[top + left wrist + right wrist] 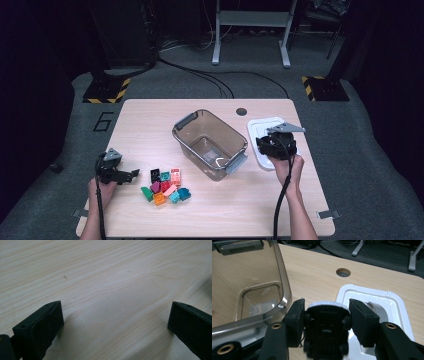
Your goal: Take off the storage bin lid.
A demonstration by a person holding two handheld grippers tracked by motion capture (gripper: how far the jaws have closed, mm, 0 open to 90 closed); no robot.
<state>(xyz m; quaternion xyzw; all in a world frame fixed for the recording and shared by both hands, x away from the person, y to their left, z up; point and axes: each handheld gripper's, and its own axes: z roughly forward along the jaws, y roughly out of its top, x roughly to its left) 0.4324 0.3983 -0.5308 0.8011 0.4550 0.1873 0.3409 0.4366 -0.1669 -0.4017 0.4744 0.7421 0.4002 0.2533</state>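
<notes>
Right gripper view shows my right tongs (325,315) squeezing a little toy car (326,327), its black underside facing me, above the white lid (397,305) and just beside the clear bin (249,290). From the high view, my left tongs (131,175) rest spread wide with nothing in them on the bench (150,120), near the colored blocks (166,186).

My left gripper (115,322) hangs low over bare pale wood tabletop (105,275), jaws spread wide, nothing between them, shadow beneath.
</notes>
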